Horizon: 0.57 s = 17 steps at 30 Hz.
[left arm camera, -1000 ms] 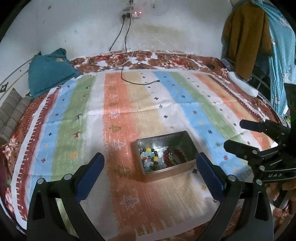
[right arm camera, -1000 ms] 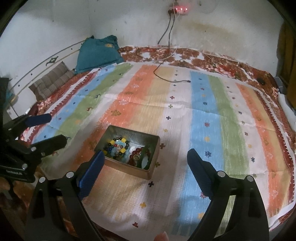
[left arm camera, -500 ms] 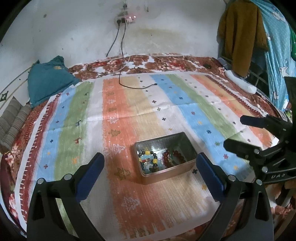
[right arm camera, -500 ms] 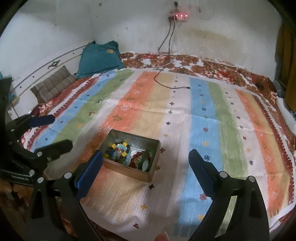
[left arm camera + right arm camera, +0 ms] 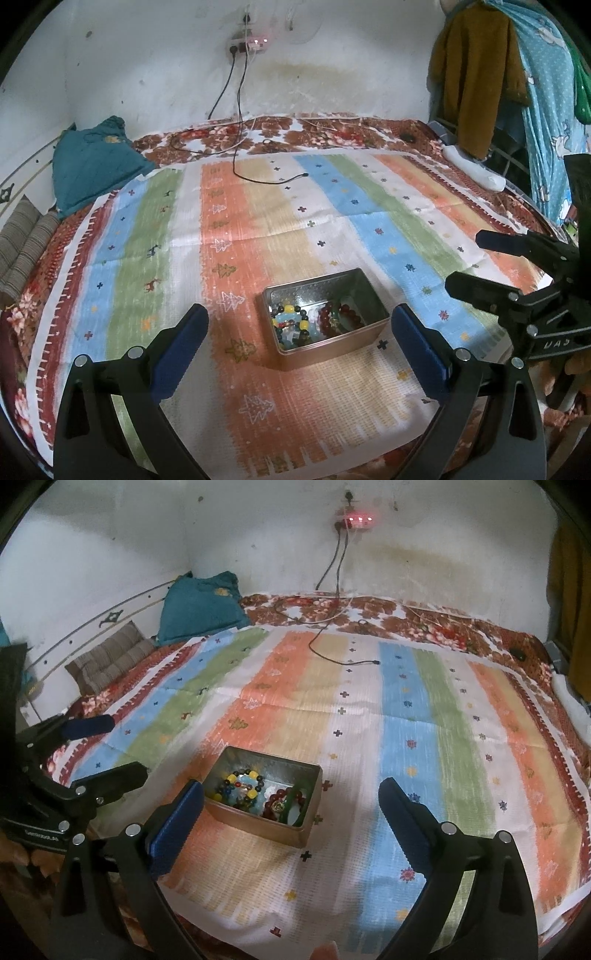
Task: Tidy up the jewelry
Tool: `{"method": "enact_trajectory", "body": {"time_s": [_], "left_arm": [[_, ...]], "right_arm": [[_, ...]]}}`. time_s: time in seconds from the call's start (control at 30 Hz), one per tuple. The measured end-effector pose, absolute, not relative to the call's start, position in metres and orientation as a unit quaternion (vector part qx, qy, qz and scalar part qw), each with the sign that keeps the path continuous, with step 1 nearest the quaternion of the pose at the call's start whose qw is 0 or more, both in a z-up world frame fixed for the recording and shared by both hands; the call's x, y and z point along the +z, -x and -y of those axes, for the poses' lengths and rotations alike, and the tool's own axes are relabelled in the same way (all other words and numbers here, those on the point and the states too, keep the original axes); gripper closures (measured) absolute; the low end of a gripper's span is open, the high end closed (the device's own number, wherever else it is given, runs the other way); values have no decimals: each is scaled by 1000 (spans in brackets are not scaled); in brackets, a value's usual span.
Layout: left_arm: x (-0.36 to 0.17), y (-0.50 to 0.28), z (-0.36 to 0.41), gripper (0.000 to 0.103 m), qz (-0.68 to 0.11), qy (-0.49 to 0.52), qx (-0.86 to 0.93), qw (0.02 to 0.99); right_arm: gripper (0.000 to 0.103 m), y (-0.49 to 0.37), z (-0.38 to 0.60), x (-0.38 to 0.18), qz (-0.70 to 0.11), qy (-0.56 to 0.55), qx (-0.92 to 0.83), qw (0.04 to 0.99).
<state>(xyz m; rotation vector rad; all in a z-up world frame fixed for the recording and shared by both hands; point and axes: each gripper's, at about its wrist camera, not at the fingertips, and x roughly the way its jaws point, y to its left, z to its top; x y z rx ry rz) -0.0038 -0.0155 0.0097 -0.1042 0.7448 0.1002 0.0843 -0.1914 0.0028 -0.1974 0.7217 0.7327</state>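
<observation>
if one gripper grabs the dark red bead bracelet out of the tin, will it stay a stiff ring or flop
The dark red bead bracelet is separate beads, probably on a string, so it would likely sag. Round glossy beads may slip between flat pads. It lies against other jewelry in the metal tin, so it might snag on lifting.

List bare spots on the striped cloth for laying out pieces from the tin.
Free: the striped cloth right of the rectangular metal tin, and the stretch between the tin and the black cable end. Crowded: the tin's left, where the left gripper sits, open like the right gripper.
</observation>
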Motion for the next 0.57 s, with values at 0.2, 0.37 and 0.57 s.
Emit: {"method": "enact_trajectory", "body": {"time_s": [0.2,0.37,0.57], "left_arm": [[10,3,16,6,-361,48,49,930],[15,4,17,6,-352,46,48,933],[16,5,17,6,-348,47,45,935]], "right_arm": [[6,-86,191,1,-350,90,361,860],[6,-85,191,2,-347,91,361,861],[6,-83,193,2,-346,88,362,861]]}}
